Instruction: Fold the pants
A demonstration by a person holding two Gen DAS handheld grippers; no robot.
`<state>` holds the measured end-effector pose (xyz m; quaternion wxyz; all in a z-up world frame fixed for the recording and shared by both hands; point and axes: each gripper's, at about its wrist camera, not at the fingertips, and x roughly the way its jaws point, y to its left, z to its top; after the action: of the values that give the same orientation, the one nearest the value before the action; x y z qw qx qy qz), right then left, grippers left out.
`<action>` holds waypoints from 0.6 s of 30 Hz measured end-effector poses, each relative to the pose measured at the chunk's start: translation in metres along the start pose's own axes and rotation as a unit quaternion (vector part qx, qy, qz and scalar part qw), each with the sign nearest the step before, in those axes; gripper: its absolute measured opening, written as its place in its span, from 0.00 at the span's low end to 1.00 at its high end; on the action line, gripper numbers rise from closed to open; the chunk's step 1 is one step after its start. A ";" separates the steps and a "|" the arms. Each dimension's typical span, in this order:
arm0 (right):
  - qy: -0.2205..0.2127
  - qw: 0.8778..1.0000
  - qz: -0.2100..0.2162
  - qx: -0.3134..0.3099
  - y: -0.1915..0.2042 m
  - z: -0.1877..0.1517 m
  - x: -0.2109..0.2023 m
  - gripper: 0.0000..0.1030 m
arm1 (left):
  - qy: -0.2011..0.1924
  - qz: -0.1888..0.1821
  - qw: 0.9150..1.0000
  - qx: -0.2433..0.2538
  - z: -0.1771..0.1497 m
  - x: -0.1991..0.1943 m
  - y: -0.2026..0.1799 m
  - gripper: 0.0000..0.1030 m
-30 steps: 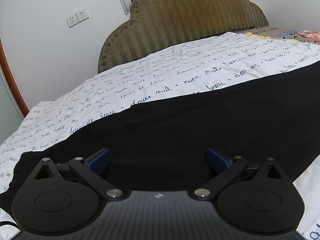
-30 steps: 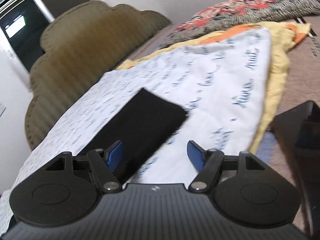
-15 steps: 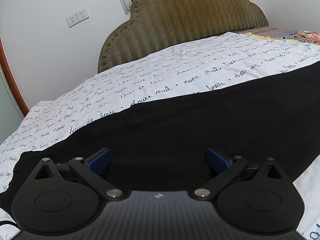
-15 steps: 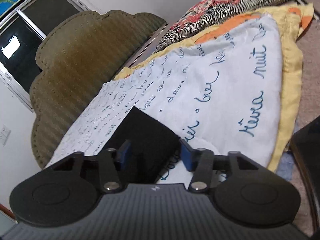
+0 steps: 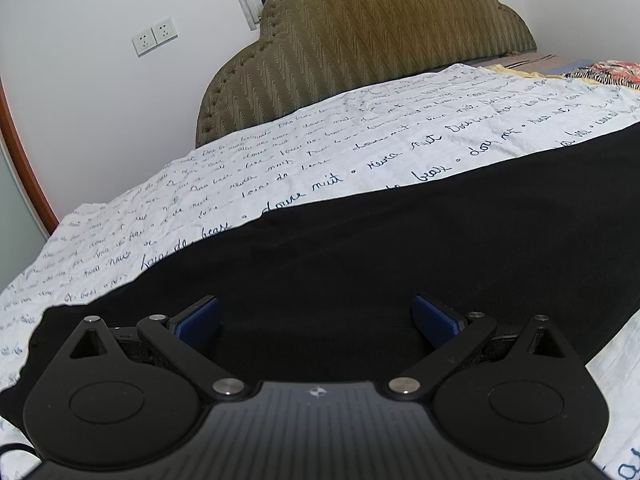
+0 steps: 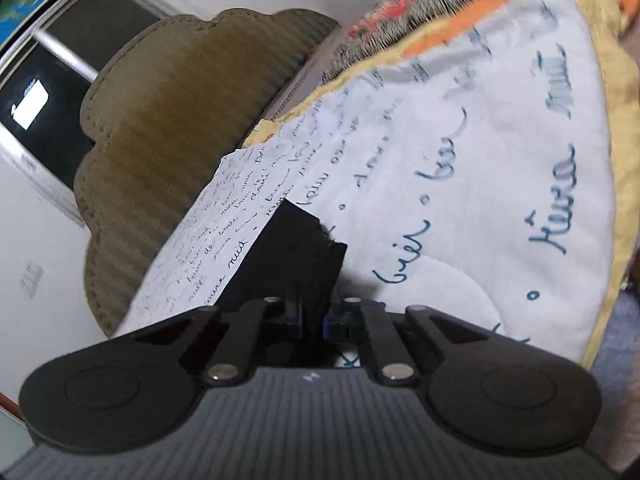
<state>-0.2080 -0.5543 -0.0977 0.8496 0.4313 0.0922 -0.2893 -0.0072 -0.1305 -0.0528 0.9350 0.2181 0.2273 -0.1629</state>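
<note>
A bedroom, and a bed point(image 5: 360, 148) under a white sheet printed with looping blue script, backed by a scalloped olive headboard point(image 5: 360, 52) with a ribbed, quilted weave. The black pants point(image 5: 400, 248) lie flat across that sheet, a long, matte, soft band. My right tongs point(image 6: 314, 318) have just been closing and now sit pinched together on the corner of the pants' end point(image 6: 296, 252), the dark cloth caught between the blue pads. My left tongs point(image 5: 316, 320) hover with the jaws spread wide over the other end, holding nothing; black fabric lies beneath and between the pads, not pressed. My worry is that the right grip looks shallow, taken near the frayed-looking corner, so a lift could let the limp cloth slide out, or pick up only the top layer and leave the under one behind. The sheet itself is thin and crinkled; a pinch too deep would drag it up too. With one end free, the pants may skew as I pull. Beyond the sheet lie a yellow blanket point(image 6: 616, 184) and a zebra-and-floral cover point(image 6: 420, 12).
</note>
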 end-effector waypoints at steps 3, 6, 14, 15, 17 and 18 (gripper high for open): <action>-0.014 0.997 -0.010 -0.072 0.026 -0.002 -0.006 0.09 | -0.019 -0.015 0.999 0.035 0.008 -0.008 -0.010 1.00; -0.021 0.989 -0.010 -0.144 0.055 -0.008 -0.012 0.09 | -0.025 -0.051 0.998 0.031 0.026 -0.014 -0.019 1.00; -0.037 0.939 -0.038 -0.340 0.109 -0.044 -0.018 0.09 | 0.083 -0.316 0.943 -0.064 0.109 0.009 -0.054 1.00; -0.037 0.932 -0.038 -0.358 0.113 -0.049 -0.019 0.09 | 0.090 -0.342 0.933 -0.068 0.117 0.011 -0.065 1.00; -0.034 0.923 -0.033 -0.381 0.117 -0.058 -0.022 0.09 | 0.110 -0.375 0.918 -0.073 0.130 0.019 -0.087 1.00; -0.032 0.920 -0.030 -0.390 0.120 -0.062 -0.024 0.09 | 0.122 -0.387 0.911 -0.078 0.134 0.023 -0.098 1.00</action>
<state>-0.1530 -0.4409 -0.0443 0.9439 0.0532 0.1833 -0.2696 0.0204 -0.2836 0.0106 0.7779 0.0575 0.4184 -0.4653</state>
